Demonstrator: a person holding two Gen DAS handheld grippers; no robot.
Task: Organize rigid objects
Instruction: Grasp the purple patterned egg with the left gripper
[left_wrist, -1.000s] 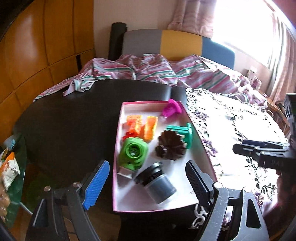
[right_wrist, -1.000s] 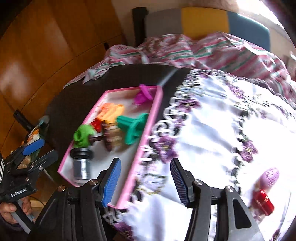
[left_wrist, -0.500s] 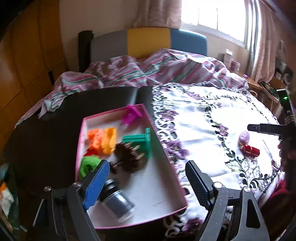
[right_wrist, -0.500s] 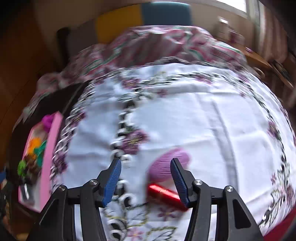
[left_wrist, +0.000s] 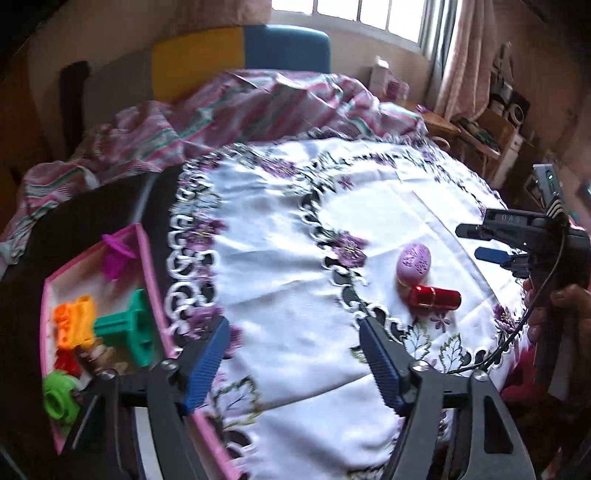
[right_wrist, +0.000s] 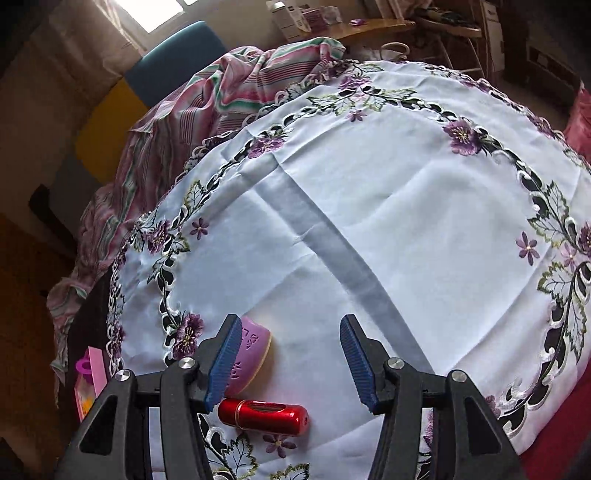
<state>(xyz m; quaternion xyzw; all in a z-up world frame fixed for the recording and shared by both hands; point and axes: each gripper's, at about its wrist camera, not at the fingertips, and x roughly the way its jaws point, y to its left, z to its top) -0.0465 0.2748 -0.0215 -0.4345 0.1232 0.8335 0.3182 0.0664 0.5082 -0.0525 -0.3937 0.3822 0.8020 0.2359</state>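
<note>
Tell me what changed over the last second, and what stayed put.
Both grippers swung away from the pink tray toward the embroidered cloth. The right gripper now hangs open over the purple oval piece and red cylinder, holding nothing. The left gripper has just been closing, with nothing between its jaws. The tray's toys, the purple piece and the cylinder lie where they were.

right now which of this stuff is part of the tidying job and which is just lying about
Part of the job:
- red cylinder
- lilac oval piece
- pink tray with the plastic parts, e.g. green spool

Lying about:
- striped bedding
- embroidered tablecloth
- shelf clutter
</note>
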